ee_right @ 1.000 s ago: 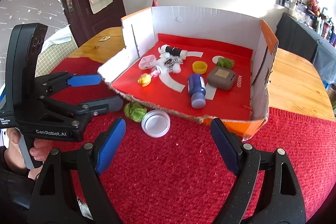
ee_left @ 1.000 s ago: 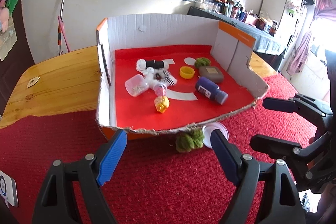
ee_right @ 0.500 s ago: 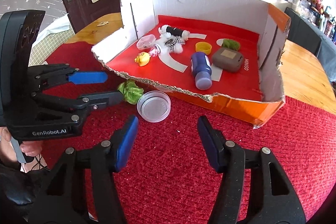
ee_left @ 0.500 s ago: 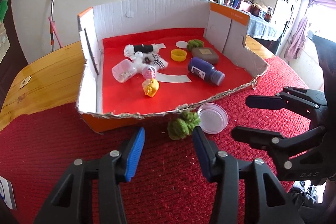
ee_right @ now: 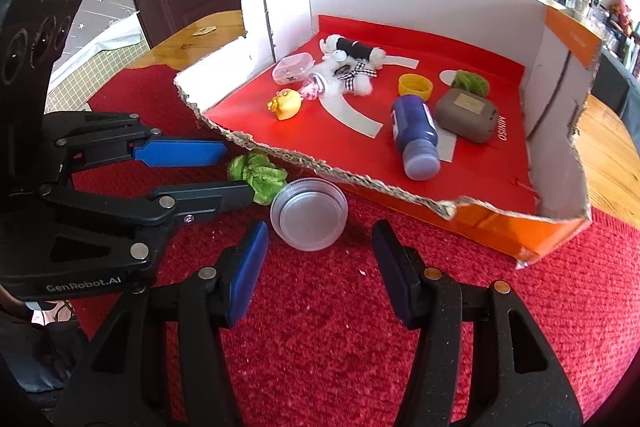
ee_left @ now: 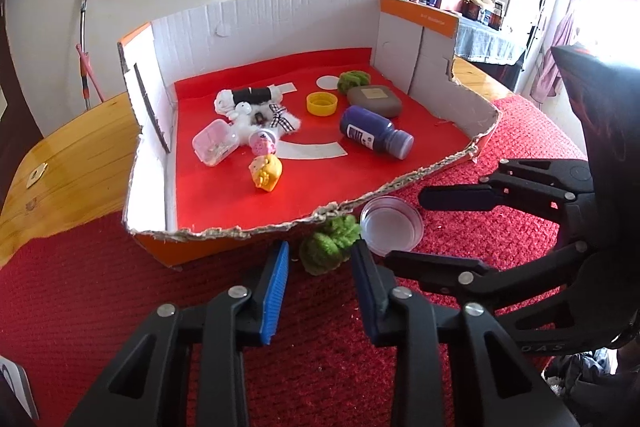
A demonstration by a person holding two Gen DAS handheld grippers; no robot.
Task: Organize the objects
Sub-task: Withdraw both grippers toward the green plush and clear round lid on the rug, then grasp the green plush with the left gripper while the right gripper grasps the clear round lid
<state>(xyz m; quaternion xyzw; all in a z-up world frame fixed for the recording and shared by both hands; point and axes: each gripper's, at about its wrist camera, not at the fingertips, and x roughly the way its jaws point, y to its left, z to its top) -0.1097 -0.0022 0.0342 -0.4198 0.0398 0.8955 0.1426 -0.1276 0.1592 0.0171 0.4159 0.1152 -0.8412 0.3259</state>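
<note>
On the red cloth, just in front of the torn cardboard box (ee_left: pixel 400 183) (ee_right: pixel 320 163), lie a green pom-pom (ee_left: pixel 330 245) (ee_right: pixel 258 175) and a clear round lid (ee_left: pixel 392 229) (ee_right: pixel 308 213). My left gripper (ee_left: pixel 320 255) (ee_right: pixel 240 171) has the pom-pom between its fingertips. Its jaws are closing, and a gap still shows beside the left pad. My right gripper (ee_right: pixel 320 227) (ee_left: pixel 406 227) straddles the lid's near side. Its jaws are closing too, and the pads stand off the lid.
The red-lined box holds a purple bottle (ee_left: pixel 372 133), yellow toy (ee_left: pixel 266 173), grey case (ee_left: pixel 374 101), yellow cap (ee_left: pixel 321 103), a second green pom-pom (ee_left: pixel 352 81), a clear small tub (ee_left: pixel 214 147) and a white plush (ee_left: pixel 256 107). Bare wooden tabletop (ee_left: pixel 72 163) lies left of the box.
Both pairs of jaws have narrowed a lot. Both grippers have come closer to the cloth: the pom-pom now sits between the left tips and the lid just ahead of the right tips.
</note>
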